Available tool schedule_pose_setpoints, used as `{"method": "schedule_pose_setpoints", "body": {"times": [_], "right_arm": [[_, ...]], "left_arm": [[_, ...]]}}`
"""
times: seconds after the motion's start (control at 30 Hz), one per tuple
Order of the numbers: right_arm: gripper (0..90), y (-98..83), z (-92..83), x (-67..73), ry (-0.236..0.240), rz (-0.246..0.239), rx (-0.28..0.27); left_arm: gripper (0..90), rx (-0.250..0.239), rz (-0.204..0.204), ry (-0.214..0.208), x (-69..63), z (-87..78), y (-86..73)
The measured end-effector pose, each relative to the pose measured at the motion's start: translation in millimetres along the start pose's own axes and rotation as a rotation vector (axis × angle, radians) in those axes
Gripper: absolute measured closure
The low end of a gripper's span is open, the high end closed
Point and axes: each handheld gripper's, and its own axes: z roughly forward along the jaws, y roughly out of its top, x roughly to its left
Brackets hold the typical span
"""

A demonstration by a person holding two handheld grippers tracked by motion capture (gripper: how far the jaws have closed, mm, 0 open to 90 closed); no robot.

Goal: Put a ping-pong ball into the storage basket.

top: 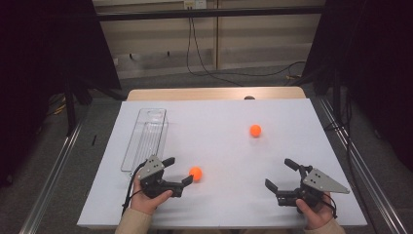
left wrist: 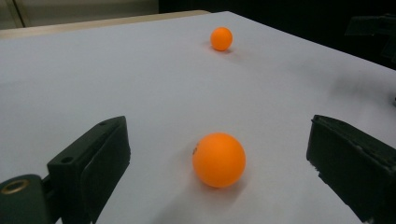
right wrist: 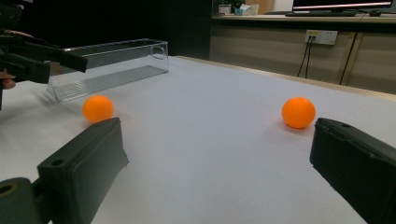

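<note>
From the high view, the left gripper (top: 178, 170) sits low at the near left of the white table (top: 214, 146), its jaws spread wide around the near ball (top: 196, 173), which lies just at the jaw tips. A clear plastic tray (top: 144, 139) stands just beyond that hand, lengthwise along the left side. The far ball (top: 255, 130) rests well apart, toward the middle right. The right gripper (top: 281, 174) waits at the near right, jaws spread and holding nothing.

In the left gripper view, the near ball (left wrist: 218, 159) lies between the two black jaws, touching neither, a little closer to the left one. The far ball (left wrist: 221, 38) sits farther up the table.

In the right gripper view, the open jaws frame both balls, the far ball (right wrist: 298, 112) near the right jaw, and the tray (right wrist: 109, 67) shows behind the other gripper.

The step in hand looks like grasping the near ball. To do it well, push forward until the ball sits deeper between the pads, centre it, then close slowly and evenly, since a round, light ball could squirt out of an off-centre pinch.
</note>
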Motion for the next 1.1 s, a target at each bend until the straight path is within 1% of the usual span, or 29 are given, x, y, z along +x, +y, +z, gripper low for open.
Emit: {"method": "schedule_pose_setpoints", "body": {"times": [0.2, 0.23, 0.37, 0.43, 0.47, 0.53, 0.57, 0.67, 0.7, 0.8, 0.83, 1.0, 1.1], "right_arm": [[2.4, -0.1, 0.1, 0.0, 0.001, -0.002, 0.001], [2.5, 0.0, 0.0, 0.1, 0.004, -0.004, 0.001], [2.5, 0.0, 0.1, 0.0, 0.003, -0.003, 0.001], [2.5, -0.1, 0.1, -0.1, 0.003, -0.005, 0.001], [2.4, -0.1, 0.2, 0.0, 0.005, -0.003, 0.002], [2.5, -0.1, 0.4, 0.3, 0.005, -0.003, 0.003], [2.5, 0.0, 0.3, 0.5, 0.007, -0.003, 0.002], [2.5, 0.0, 0.1, 0.2, 0.007, -0.006, 0.003], [2.5, -0.1, 0.2, 0.0, 0.006, -0.005, 0.003], [2.5, -0.1, 0.1, 0.1, 0.005, -0.006, 0.002], [2.5, -0.1, 0.1, 0.2, 0.005, -0.006, 0.002], [2.5, -0.1, 0.3, 0.5, 0.007, -0.003, 0.003], [2.5, -0.1, 0.3, 0.5, 0.008, -0.005, 0.003]], "left_arm": [[6.9, 0.023, 0.017, 0.002, -1.3, 2.6, 0.1], [7.3, 0.020, 0.012, 0.003, -2.3, 3.8, 0.1], [7.8, 0.029, 0.016, 0.003, -2.5, 4.7, 1.0], [8.0, 0.026, 0.011, 0.000, -3.5, 6.0, 1.7], [8.1, 0.025, 0.016, -0.002, -3.6, 6.5, 2.2], [8.5, 0.028, 0.015, -0.007, -5.4, 8.3, 3.0], [8.6, 0.037, 0.024, -0.009, -6.0, 10.1, 3.4], [8.7, 0.035, 0.020, -0.011, -7.0, 12.2, 3.6], [9.0, 0.045, 0.020, -0.007, -7.5, 13.0, 4.2], [9.3, 0.049, 0.026, -0.006, -7.5, 13.9, 4.5], [9.3, 0.052, 0.019, -0.008, -8.1, 14.4, 4.4], [10.0, 0.061, 0.010, -0.008, -9.6, 17.5, 4.4], [11.3, 0.071, 0.021, -0.005, -9.0, 18.6, 4.3]]}}
